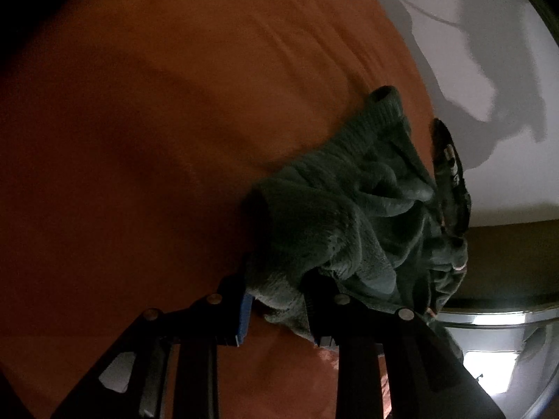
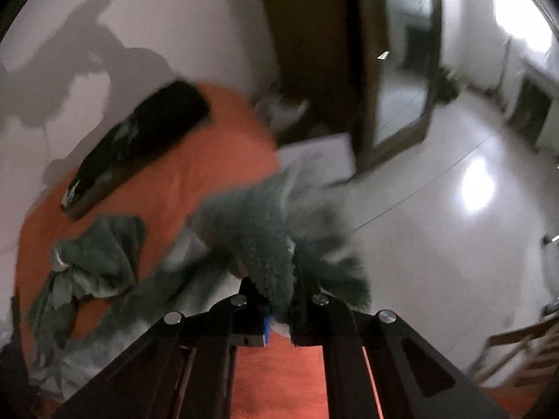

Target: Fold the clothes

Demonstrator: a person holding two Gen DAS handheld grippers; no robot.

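On the orange bedspread point(image 1: 174, 122), you have one fleecy grey-green garment point(image 1: 349, 209) caught at two places, a gripper in each hand. Your left gripper point(image 1: 279, 300) is clamped on a thick bunch of the fleece, its jaws standing part way apart with cloth packed between the pads; from there the garment runs up and to the right in that view, ending in a ribbed cuff point(image 1: 384, 101) near the bed's far edge, beside a dark patterned cloth point(image 1: 450, 171). Your right gripper point(image 2: 279, 305) has its jaws pinched almost together on a thinner fold of the same fleece, which stands up from the fingers; the right wrist view is smeared by motion, so exactly which part of the garment you hold there cannot be made out. To the left in that view, the rest of the garment lies crumpled on the bedspread, below a black folded item point(image 2: 139, 146) near the wall point(image 2: 174, 17), while shiny floor point(image 2: 454, 209) shows off to the right. The point that matters next, by my reading: the slack cloth hangs between your two grips, so its long axis follows the line between your hands. Drawing them apart along that line should straighten it; neither hand is nearer, since both already hold it.
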